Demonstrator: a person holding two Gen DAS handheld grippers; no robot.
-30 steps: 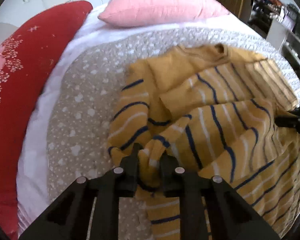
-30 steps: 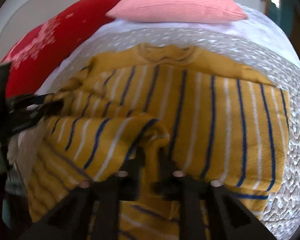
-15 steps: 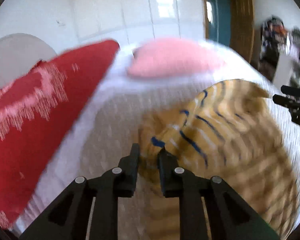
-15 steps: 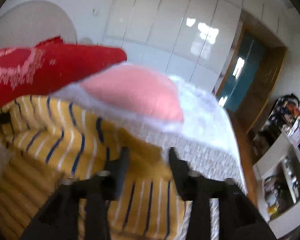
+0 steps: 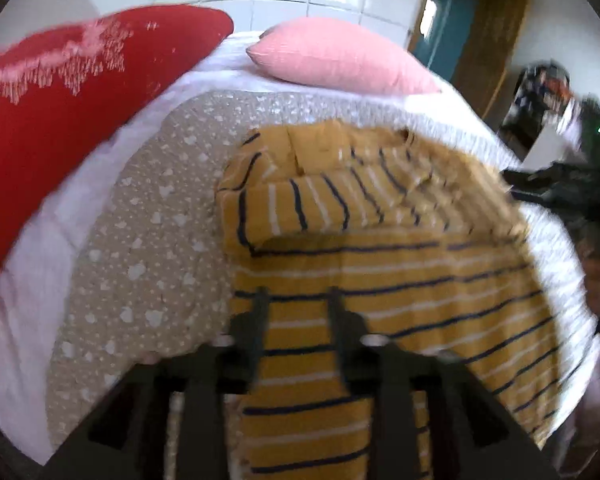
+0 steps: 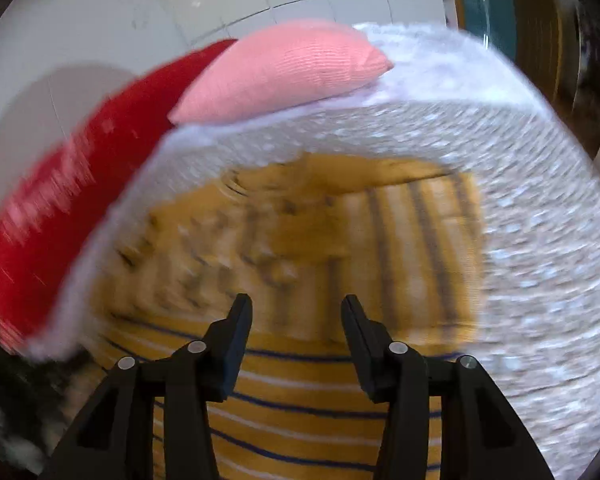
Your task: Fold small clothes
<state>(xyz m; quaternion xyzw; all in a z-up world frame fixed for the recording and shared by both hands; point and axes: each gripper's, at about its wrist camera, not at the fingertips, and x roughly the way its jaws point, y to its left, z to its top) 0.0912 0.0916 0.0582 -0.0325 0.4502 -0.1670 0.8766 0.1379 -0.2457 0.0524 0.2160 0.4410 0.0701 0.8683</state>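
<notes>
Both grippers are seen with jaws opening and nothing clamped: the left gripper and the right gripper are held over a yellow striped sweater, which is spread on a dotted bedspread. A pink pillow is seen at twelve o'clock, a red pillow at ten o'clock.

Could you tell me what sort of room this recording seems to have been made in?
Most likely a home bedroom. A yellow striped sweater lies on a bed whose patterned quilt fills the foreground, with a pink pillow and a red pillow at its far end and a wooden door frame beyond.
</notes>
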